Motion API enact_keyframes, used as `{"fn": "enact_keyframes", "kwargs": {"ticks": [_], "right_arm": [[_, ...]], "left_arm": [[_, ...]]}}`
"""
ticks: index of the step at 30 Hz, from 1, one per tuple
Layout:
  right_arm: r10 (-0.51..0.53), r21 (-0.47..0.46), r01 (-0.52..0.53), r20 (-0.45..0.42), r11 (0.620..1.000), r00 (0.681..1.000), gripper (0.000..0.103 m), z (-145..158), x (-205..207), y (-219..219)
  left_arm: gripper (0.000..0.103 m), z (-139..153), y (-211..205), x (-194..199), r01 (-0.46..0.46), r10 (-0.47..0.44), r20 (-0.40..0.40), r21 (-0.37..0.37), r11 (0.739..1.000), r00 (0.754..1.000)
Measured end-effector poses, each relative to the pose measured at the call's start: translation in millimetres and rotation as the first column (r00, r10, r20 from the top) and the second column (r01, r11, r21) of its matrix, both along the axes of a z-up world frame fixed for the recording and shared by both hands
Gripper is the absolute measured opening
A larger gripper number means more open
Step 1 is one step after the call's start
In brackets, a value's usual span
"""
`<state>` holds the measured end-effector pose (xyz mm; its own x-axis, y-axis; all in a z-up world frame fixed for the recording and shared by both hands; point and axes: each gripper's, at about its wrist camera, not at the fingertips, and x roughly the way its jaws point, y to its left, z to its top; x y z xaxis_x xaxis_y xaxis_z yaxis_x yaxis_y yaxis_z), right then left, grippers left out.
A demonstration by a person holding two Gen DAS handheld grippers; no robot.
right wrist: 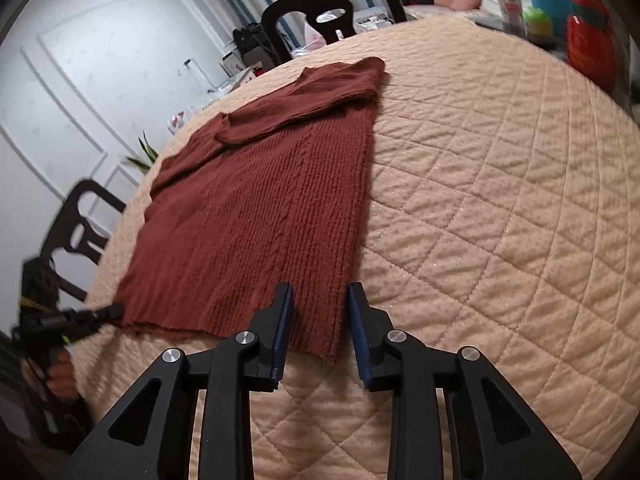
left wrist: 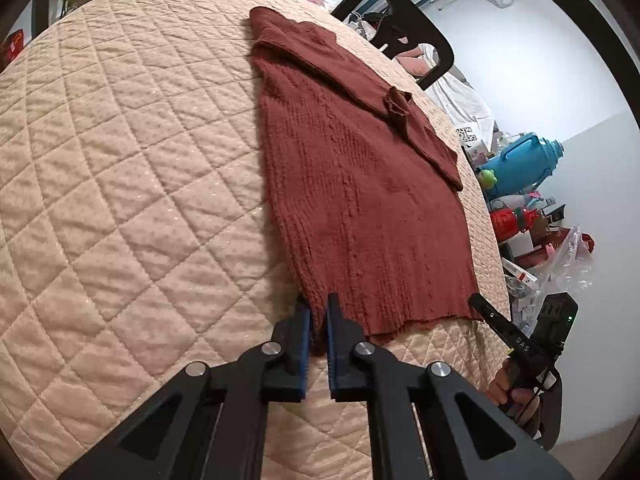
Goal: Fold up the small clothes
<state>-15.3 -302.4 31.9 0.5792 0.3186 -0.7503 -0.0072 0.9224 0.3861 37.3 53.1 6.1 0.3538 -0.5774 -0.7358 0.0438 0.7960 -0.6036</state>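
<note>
Rust knit sweater (left wrist: 360, 184) lies flat on the quilted worktop (left wrist: 120, 200), hem at the near edge. Left gripper (left wrist: 318, 312) jaws pinch one hem corner; right gripper (right wrist: 320, 300) jaws stand narrowly apart, straddling the other (not gripping). Soft, limp, stretchy: lift both corners together.

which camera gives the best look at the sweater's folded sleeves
The right wrist view: the sweater shows both sleeves folded across its chest, nearly unobstructed. The left wrist view shows the same sweater more obliquely, with the sleeves stretched along its far edge.
</note>
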Motion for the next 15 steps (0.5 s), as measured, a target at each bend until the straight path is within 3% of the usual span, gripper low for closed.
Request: {"fn": "enact_keyframes", "kwargs": {"ticks": [1,2,5,8,15], "right_arm": [[0.014,0.009,-0.014,0.001,1.0,1.0,0.008,0.3,0.0,1.3],[0.023,0.018,-0.023,0.005,1.0,1.0,0.006,0.9,-0.7,1.1],[0.027,0.018,-0.028,0.039,0.999,0.999,0.006,7.2,-5.5,0.7],[0.023,0.083,-0.028,0.064,0.996,0.998,0.006,13.3,-11.0,-7.5],[0.01,0.164,-0.024,0.082,0.986,0.997,0.006,21.0,-26.5,-16.8]], "left_arm": [[0.008,0.7,0.4,-0.3,0.003,-0.003,0.004,0.0,1.0,1.0],[0.007,1.6,1.3,-1.0,0.001,-0.001,0.005,-0.002,1.0,1.0],[0.007,7.4,8.5,-7.0,-0.007,0.008,0.027,-0.036,0.999,1.0],[0.007,16.1,17.1,-15.5,-0.02,0.023,0.053,-0.066,0.998,0.998],[0.007,31.2,26.1,-34.6,-0.011,0.018,0.081,-0.081,0.997,0.997]]}}
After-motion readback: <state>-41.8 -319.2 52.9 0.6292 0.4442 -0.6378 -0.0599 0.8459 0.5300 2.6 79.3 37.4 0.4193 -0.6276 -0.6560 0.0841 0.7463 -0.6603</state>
